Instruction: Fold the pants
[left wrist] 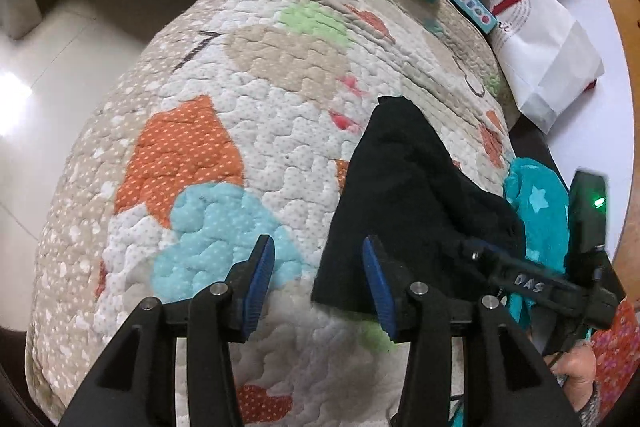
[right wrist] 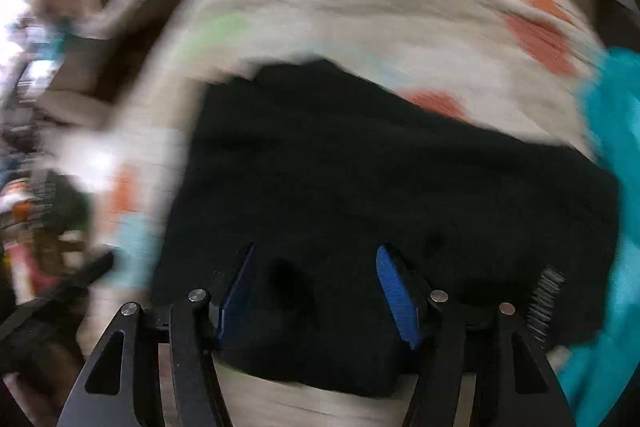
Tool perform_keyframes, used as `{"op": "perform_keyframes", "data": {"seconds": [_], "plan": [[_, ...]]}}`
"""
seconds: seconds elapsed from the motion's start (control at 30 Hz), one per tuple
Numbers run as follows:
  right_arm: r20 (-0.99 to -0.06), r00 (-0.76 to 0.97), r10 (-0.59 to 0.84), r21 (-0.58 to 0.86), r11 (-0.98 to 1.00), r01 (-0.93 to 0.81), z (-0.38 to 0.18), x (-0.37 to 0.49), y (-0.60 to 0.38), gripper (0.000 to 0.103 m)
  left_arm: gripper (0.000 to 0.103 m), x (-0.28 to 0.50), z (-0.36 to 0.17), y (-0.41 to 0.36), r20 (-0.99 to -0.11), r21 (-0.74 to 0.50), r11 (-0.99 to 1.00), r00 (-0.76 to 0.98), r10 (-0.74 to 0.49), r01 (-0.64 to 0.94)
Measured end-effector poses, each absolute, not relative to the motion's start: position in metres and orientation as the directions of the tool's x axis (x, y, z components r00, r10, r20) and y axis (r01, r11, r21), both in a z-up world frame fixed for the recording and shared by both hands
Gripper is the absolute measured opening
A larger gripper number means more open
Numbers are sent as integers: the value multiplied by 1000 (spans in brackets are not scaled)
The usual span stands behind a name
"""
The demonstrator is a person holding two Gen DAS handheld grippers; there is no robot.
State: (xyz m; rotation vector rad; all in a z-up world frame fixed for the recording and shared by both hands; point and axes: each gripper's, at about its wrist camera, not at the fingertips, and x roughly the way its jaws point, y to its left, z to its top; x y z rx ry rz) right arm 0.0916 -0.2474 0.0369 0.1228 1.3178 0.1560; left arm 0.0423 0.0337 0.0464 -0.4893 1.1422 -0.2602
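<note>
Both wrist views look steeply down, close, sharing the black pants (left wrist: 404,187) on the quilt (left wrist: 240,99)

The pants (left wrist: 404,187) are black, of a soft, matte cloth, and lie folded into a compact, roughly oblong bundle on a patchwork quilt (left wrist: 248,131). In the left wrist view the bundle sits at the right of the quilt, running from a narrow far end to a wider near end, its near left corner flat on the quilt. Its right edge touches a teal starred cloth (left wrist: 536,203). The right wrist view is blurred; there the pants (right wrist: 360,187) fill the middle.
</note>
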Motion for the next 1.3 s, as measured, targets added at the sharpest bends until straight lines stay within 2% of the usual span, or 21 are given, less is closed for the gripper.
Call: {"op": "perform_keyframes", "data": {"seconds": [0.13, 0.3, 0.37, 0.53, 0.57, 0.6, 0.67, 0.77, 0.93, 1.13, 1.2, 1.27, 1.3], "plan": [[-941, 278, 195, 203, 979, 2, 55, 99, -262, 67, 45, 57, 36, 21, -798, -514, 857, 384, -465, -31], [-898, 358, 254, 227, 967, -116, 83, 129, -226, 71, 46, 71, 22, 6, -784, -538, 843, 359, -506, 13], [-887, 371, 275, 223, 958, -179, 88, 146, -201, 73, 49, 73, 19, 1, -778, -540, 841, 362, -514, 33], [-924, 290, 247, 167, 947, -273, 74, 193, -138, 79, 49, 73, 18, -12, -773, -523, 847, 367, -517, 92], [-939, 265, 219, 142, 949, -280, 64, 201, -130, 79, 43, 73, 18, -16, -783, -501, 858, 364, -504, 109], [-955, 234, 184, 113, 952, -286, 55, 202, -125, 78, 25, 72, 18, -18, -794, -478, 870, 362, -488, 122], [-974, 153, 168, 115, 945, -306, 35, 203, -112, 21, 17, 70, 18, -23, -810, -438, 887, 362, -461, 148], [-970, 186, 158, 88, 937, -338, 40, 197, -100, 19, 12, 68, 21, -24, -818, -421, 895, 366, -444, 146], [-964, 184, 191, 118, 931, -346, 48, 197, -79, 18, 11, 66, 28, 1, -822, -445, 892, 360, -441, 75], [-948, 185, 257, 161, 894, -419, 58, 196, -1, 19, 11, 65, 33, 72, -847, -424, 899, 397, -353, -107], [-948, 175, 265, 174, 895, -411, 52, 199, 17, 29, 22, 66, 28, 91, -864, -412, 896, 385, -325, -167], [-948, 157, 278, 193, 892, -410, 50, 201, 24, 53, 30, 66, 18, 108, -866, -432, 877, 367, -339, -209], [-942, 158, 298, 212, 888, -408, 51, 202, 21, 55, 30, 64, 18, 113, -852, -462, 862, 374, -366, -210]]}}
